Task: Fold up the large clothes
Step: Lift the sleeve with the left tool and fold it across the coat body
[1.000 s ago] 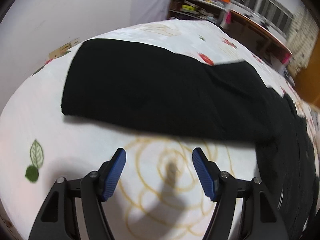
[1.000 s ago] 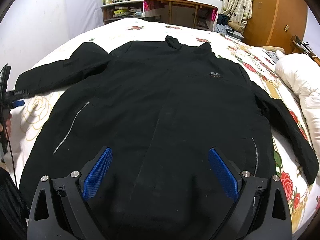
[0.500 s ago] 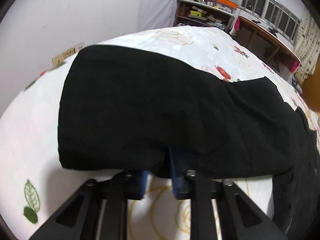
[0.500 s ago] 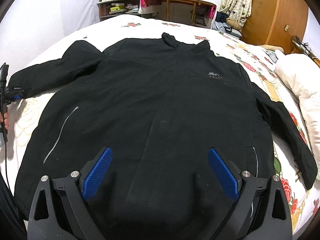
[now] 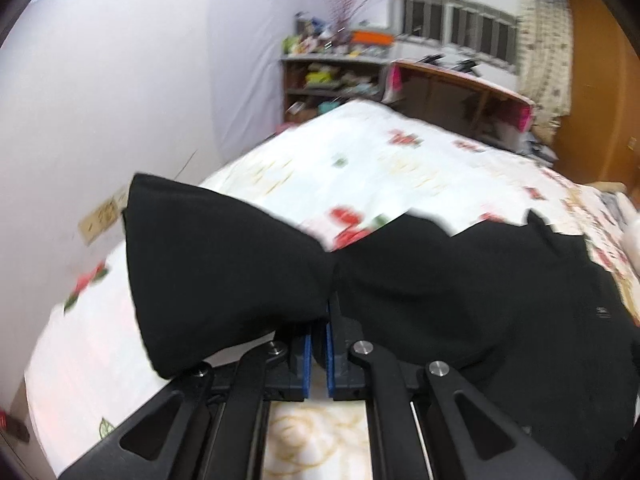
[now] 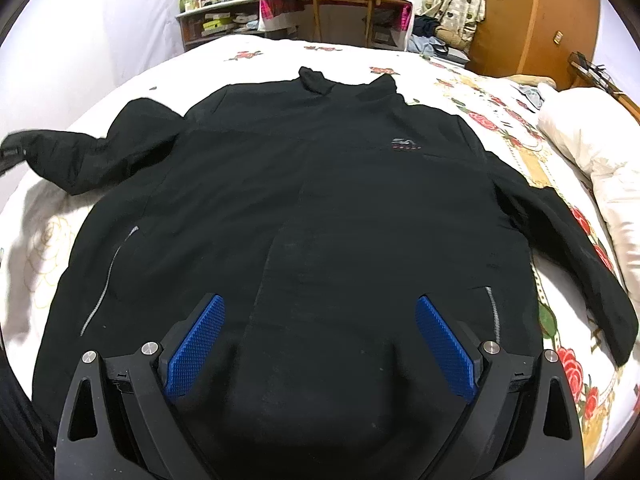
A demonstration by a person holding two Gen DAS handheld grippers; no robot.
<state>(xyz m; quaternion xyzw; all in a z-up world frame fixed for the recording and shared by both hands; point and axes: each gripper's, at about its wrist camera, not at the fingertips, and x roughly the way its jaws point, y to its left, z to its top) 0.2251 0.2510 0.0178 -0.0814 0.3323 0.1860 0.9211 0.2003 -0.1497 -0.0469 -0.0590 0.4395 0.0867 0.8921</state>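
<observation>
A large black jacket lies front-up on the bed, collar at the far end. My left gripper is shut on the jacket's left sleeve near the cuff and holds it lifted off the bed; that raised sleeve shows at the left of the right wrist view. My right gripper is open and empty, hovering over the jacket's lower hem. The other sleeve lies flat along the right side.
The bed has a white floral sheet. A white pillow lies at the right. A wooden desk and cluttered shelves stand beyond the bed's far end. A wall runs along the left side.
My left gripper closed on the sleeve and has lifted it off the bed, swinging toward the jacket body. My right gripper stays open over the hem, slightly advanced.
</observation>
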